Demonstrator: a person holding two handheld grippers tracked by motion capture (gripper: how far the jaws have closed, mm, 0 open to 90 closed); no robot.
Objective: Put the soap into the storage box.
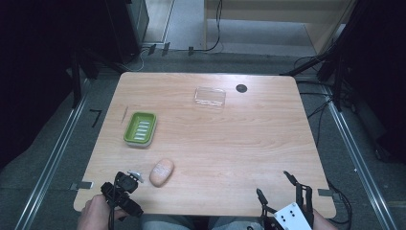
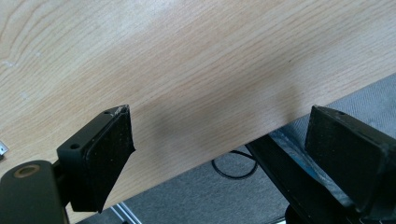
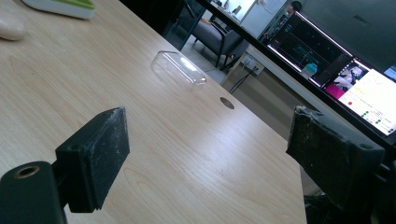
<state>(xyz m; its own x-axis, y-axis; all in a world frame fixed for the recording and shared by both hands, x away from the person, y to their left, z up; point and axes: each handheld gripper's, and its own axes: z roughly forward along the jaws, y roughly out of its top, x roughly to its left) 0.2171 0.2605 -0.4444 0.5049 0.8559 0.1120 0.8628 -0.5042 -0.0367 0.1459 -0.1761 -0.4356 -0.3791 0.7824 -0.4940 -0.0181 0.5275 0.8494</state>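
A peach soap bar (image 1: 161, 172) lies near the table's front left, and it also sits at the far left edge of the right gripper view (image 3: 11, 25). Behind it stands a green soap dish (image 1: 140, 128) (image 3: 60, 7). A clear plastic lid (image 1: 209, 97) (image 3: 178, 67) rests toward the far side. My left gripper (image 1: 125, 191) (image 2: 219, 121) is at the front left edge, just left of the soap, open with nothing between its jaws. At the front right edge my right gripper (image 1: 274, 184) (image 3: 208, 121) is open and empty, pointing across the table.
A round dark hole (image 1: 241, 88) (image 3: 227, 103) marks the far right of the wooden table (image 1: 230, 143). Grey carpet and cables surround it. Below the table's front edge (image 2: 261, 135) I see floor. Monitors glow beyond the far edge (image 3: 369, 93).
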